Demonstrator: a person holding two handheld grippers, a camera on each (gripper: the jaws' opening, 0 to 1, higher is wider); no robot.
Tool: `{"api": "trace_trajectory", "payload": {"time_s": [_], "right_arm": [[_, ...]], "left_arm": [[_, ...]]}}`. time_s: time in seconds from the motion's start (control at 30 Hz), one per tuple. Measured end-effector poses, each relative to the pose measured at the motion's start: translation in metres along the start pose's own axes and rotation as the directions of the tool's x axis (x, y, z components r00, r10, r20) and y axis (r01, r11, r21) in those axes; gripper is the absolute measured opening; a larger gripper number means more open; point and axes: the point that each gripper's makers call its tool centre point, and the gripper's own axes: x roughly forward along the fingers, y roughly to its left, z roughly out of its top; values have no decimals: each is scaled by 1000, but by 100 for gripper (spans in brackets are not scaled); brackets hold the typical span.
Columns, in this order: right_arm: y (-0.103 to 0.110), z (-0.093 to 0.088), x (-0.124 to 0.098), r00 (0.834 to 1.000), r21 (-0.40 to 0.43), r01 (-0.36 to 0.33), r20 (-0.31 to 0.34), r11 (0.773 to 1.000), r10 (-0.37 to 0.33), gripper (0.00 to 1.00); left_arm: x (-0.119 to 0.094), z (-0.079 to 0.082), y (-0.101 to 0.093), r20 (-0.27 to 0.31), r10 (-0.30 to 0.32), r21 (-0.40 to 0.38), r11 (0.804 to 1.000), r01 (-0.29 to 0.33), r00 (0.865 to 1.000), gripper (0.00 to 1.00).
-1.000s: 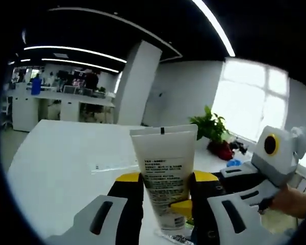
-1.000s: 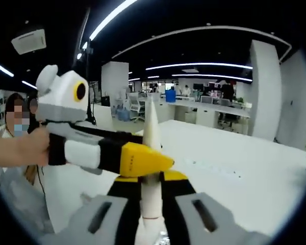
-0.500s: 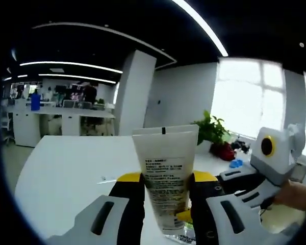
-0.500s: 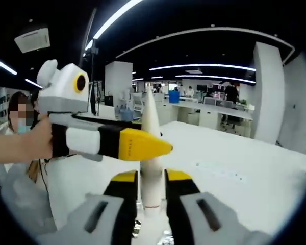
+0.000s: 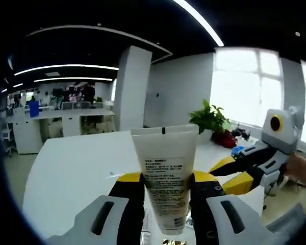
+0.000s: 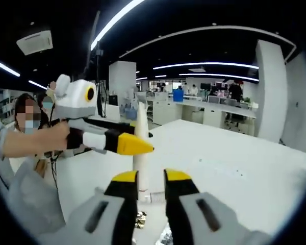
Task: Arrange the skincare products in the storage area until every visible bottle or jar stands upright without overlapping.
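- White plastic squeeze tube [image 5: 164, 186], cap down at lower centre, is clenched by your left gripper [image 5: 166, 191].
- Your right gripper [image 6: 151, 191] stands released, jaws apart, below the tube [image 6: 141, 145].

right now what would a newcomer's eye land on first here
The white tube, held upright between the left claw at the centre of the left gripper view. In the right gripper view, the yellow-tipped right claw stands open, apart from the tube, on the white table.
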Motion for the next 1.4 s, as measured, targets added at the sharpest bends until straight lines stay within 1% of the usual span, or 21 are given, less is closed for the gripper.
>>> {"api": "trace_trajectory", "payload": {"time_s": [0.07, 0.17, 0.3, 0.33, 0.47, 0.53, 0.6, 0.8, 0.83, 0.9, 1.03, 1.07, 1.1, 1.13, 1.17, 1.2, 1.27, 1.3, 1.33, 1.37, 1.4], "right_arm": [[2, -3, -3, 1000, -11, -12, -27, 1000, 12, 20], [6, -3, -7, 998, -29, -41, -39, 999, 39, 19], [10, -2, -10, 996, -62, -75, -60, 995, 71, 19], [12, -2, -11, 994, -78, -91, -73, 993, 85, 19], [17, -1, -11, 987, -118, -130, -107, 984, 118, 19], [20, 0, -11, 984, -139, -145, -121, 980, 129, 20], [25, -1, -10, 978, -165, -175, -146, 971, 151, 20], [36, -1, -8, 955, -243, -255, -213, 936, 205, 20], [37, 1, -7, 953, -258, -264, -216, 929, 211, 20], [41, 1, -7, 945, -284, -293, -232, 913, 231, 20], [55, 0, -6, 912, -369, -390, -283, 844, 298, 21], [58, -1, -6, 903, -377, -409, -299, 831, 308, 21], [59, -1, -6, 898, -397, -420, -310, 816, 312, 22], [63, -2, -6, 888, -446, -447, -327, 775, 324, 22], [65, -4, -7, 877, -461, -468, -347, 754, 332, 23], [67, -5, -7, 868, -491, -485, -367, 724, 333, 24], [72, -8, -8, 851, -516, -518, -393, 683, 349, 24], [77, -8, -8, 839, -553, -542, -402, 633, 367, 23], [80, -8, -8, 834, -562, -550, -405, 618, 374, 23], [84, -10, -8, 818, -572, -574, -425, 586, 386, 23], [86, -12, -7, 814, -592, -581, -436, 558, 384, 23]], "left_arm": [[-5, -5, -7, -14, -26, 21, 999, 26, 1000, 30], [-13, -14, -17, -46, -77, 41, 996, 79, 996, 30], [-21, -18, -23, -54, -116, 50, 992, 119, 992, 31], [-24, -21, -26, -60, -138, 63, 988, 142, 989, 31], [-32, -29, -32, -72, -180, 46, 982, 184, 981, 31], [-35, -33, -40, -74, -224, 55, 972, 229, 972, 31], [-36, -38, -42, -85, -228, 45, 972, 232, 970, 31], [-43, -55, -52, -130, -299, 70, 948, 309, 945, 31], [-46, -59, -57, -139, -329, 81, 936, 342, 934, 31], [-49, -64, -60, -152, -352, 69, 928, 365, 924, 31], [-55, -77, -67, -185, -395, 73, 908, 413, 900, 31], [-56, -80, -70, -201, -410, 71, 900, 430, 890, 31], [-57, -82, -71, -212, -417, 68, 896, 439, 884, 31], [-59, -85, -74, -226, -434, 73, 885, 460, 872, 31], [-61, -86, -76, -238, -448, 70, 877, 476, 862, 31], [-63, -88, -78, -252, -464, 71, 866, 495, 849, 31], [-64, -89, -78, -264, -474, 66, 860, 506, 840, 31], [-65, -91, -79, -282, -488, 73, 847, 526, 826, 31], [-66, -93, -80, -295, -496, 74, 840, 537, 817, 31], [-66, -96, -80, -321, -505, 75, 830, 553, 801, 31], [-67, -96, -81, -326, -508, 80, 825, 559, 797, 31]]}}
